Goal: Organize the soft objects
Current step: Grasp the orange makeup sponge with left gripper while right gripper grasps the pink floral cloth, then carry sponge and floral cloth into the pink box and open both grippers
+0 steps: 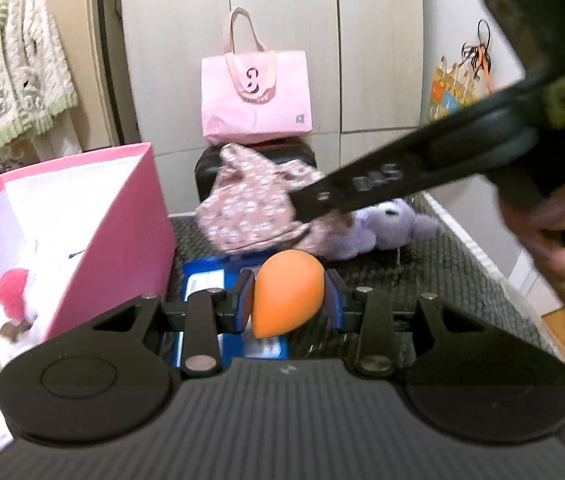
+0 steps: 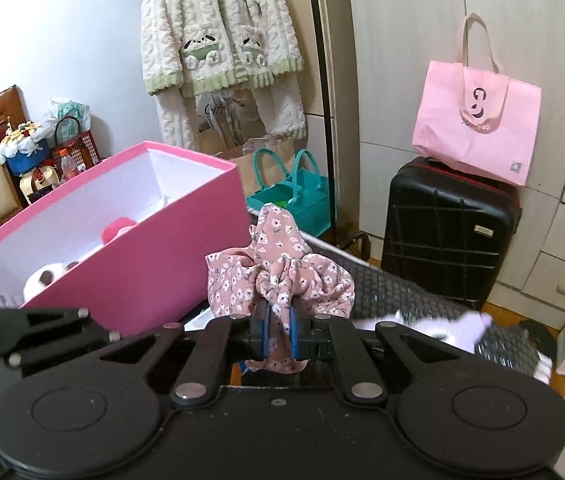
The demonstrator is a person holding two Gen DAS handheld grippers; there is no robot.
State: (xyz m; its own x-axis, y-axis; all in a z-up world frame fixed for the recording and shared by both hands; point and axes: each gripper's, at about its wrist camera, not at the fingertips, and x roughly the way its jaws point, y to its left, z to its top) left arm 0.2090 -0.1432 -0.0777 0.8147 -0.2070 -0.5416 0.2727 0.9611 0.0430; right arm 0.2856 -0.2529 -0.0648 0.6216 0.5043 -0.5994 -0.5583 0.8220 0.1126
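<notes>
My left gripper (image 1: 289, 298) is clamped on an orange egg-shaped sponge (image 1: 288, 293), blue pads pressing its two sides, narrow end pointing down toward me. Directly to its left stands the pink box (image 1: 118, 240), its near corner edge just beside my left finger, open top showing a white interior with a pink-and-white plush (image 1: 16, 300) lying at the bottom. Under the sponge I see a blue packet (image 1: 202, 280) on the dark textured mat (image 1: 422, 272). Ahead and to the right of the sponge a purple plush bear (image 1: 390, 228) lies on the mat; the mat's right edge runs diagonally past it, with wood floor beyond.

My right gripper (image 2: 280, 330) is closed on a floral pink cloth (image 2: 278, 276), which bunches up above the pads and hangs a little below them. In the left view that gripper reaches across from the upper right, with the cloth draped at its tip above the bear. From the right tool, the pink box wall is close on the left, its rim near cloth height. Straight ahead past the cloth are teal bags (image 2: 298, 188); ahead right stands a black suitcase (image 2: 448, 228) with a pink tote (image 2: 478, 128) on top, against the wardrobe (image 2: 402, 40). The room between the box's wall and the suitcase is narrow.
</notes>
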